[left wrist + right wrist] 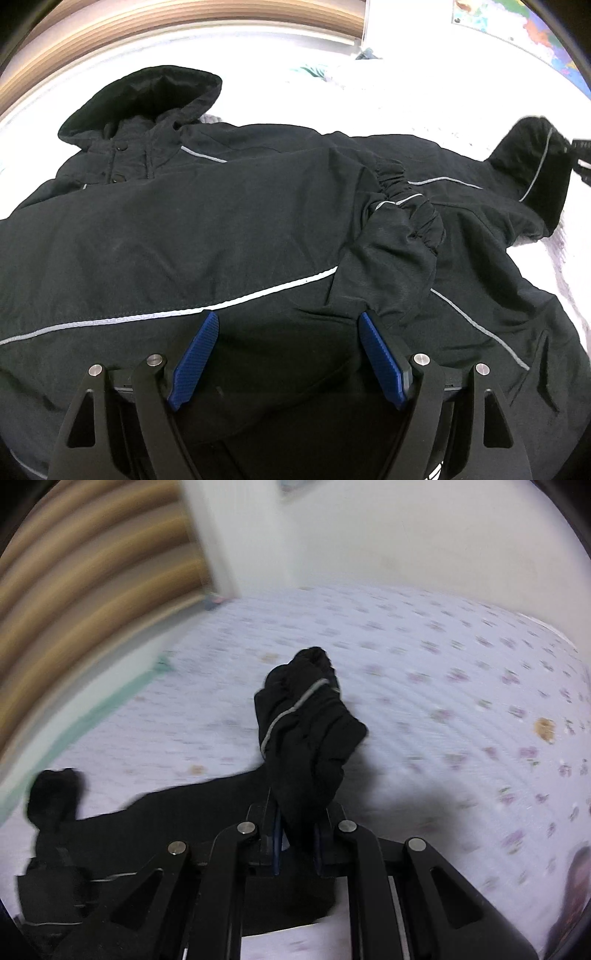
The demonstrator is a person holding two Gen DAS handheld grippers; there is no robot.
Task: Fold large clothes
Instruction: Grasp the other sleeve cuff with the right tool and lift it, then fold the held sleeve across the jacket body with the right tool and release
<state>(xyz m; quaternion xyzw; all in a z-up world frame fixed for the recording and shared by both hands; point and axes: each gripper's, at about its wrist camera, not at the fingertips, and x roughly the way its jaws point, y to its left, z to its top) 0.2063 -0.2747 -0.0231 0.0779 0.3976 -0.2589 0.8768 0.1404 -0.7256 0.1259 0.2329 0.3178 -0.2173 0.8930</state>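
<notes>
A black jacket (pixel 229 229) lies spread on a bed (pixel 424 672) that has a white sheet with small purple flowers. In the left wrist view the jacket covers most of the bed surface. Its hood (pixel 147 99) points toward the far edge of the bed, where a wooden headboard (pixel 110 33) stands. Thin grey stripes run over the cloth. One sleeve is folded across the body of the jacket, and its gathered cuff (pixel 402 199) rests on the chest part, near the middle.

The left gripper (pixel 288 354) hangs just above the lower part of the jacket. Its two blue pads (pixel 195 362) stand wide apart and nothing is between them.

The right gripper (pixel 297 843) has its fingers pressed together on the other sleeve (pixel 306 738). The sleeve end stands up in a crumpled bunch above the fingers, lifted off the sheet, with a grey stripe across it. The rest of the sleeve goes down and to the left, back to the jacket, which lies near the left side of the bed in this view. The right wrist picture is blurred. In the left wrist view the same raised sleeve (pixel 532 166) shows at the right side of the bed.
</notes>
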